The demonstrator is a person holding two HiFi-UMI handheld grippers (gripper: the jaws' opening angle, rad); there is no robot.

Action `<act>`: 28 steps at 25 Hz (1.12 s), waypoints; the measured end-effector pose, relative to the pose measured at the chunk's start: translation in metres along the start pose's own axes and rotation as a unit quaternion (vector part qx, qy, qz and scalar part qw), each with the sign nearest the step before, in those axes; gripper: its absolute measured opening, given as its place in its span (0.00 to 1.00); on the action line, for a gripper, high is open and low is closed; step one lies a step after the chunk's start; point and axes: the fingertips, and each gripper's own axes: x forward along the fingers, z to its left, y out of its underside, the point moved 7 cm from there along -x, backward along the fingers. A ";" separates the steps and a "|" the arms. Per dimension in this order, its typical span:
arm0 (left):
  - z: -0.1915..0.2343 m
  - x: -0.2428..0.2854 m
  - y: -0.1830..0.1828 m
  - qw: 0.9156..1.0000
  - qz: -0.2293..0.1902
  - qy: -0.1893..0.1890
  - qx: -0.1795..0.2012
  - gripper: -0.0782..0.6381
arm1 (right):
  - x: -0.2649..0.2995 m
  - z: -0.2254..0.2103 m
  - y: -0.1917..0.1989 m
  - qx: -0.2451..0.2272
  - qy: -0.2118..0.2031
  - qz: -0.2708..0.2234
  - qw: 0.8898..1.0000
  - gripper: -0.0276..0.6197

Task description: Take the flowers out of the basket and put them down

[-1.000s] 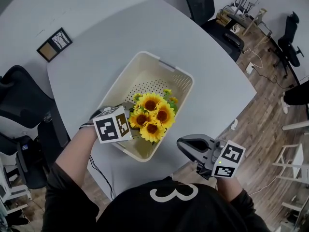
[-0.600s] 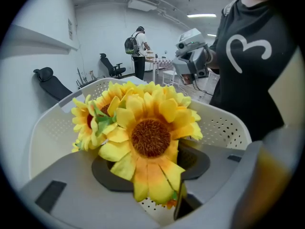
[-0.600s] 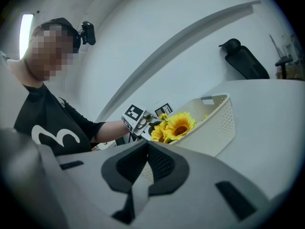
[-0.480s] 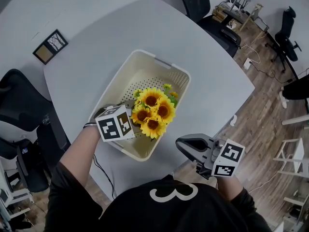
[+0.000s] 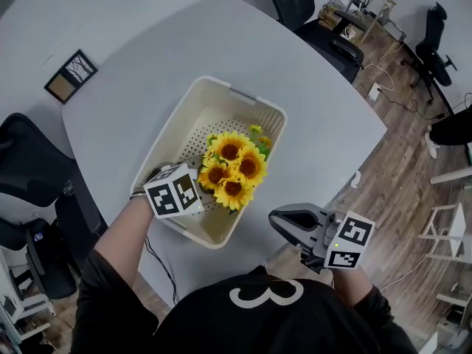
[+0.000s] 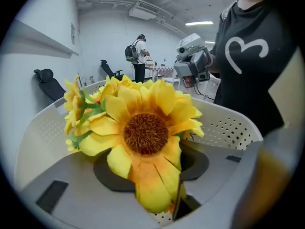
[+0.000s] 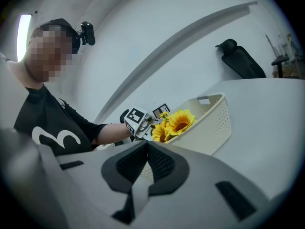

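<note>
The pale grey worktop [image 5: 147, 72] carries a cream basket [image 5: 174, 121] with perforated walls, whose near corner lies close to the worktop's edge. The flowers [image 5: 232, 169], a bunch of yellow sunflowers, stand inside the basket at its near end, and the blooms rise over the rim. The left gripper [image 5: 193, 186] reaches down into the basket from the near-left side. Its fingers [image 6: 57, 175] are about half closed and have just been closing, with the bunch between them. One big bloom covers the place where the pads would meet the stems, so I judge that the grip is not yet firm. The right gripper [image 5: 279, 220] hangs off the worktop's near edge, well apart from the basket, its fingers [image 7: 228, 185] together on nothing.

To do this step well, the closing should finish on the stems under the blooms, not on the petals, which would slip or crush. After that, lift straight up until the stems clear the rim. The basket looks light and may rise too; the idle gripper could hold its rim.
</note>
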 end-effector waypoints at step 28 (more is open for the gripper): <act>0.003 -0.009 -0.005 0.998 -0.046 -0.038 0.010 0.20 | -0.007 -0.006 0.005 0.010 0.005 -0.004 1.000 0.06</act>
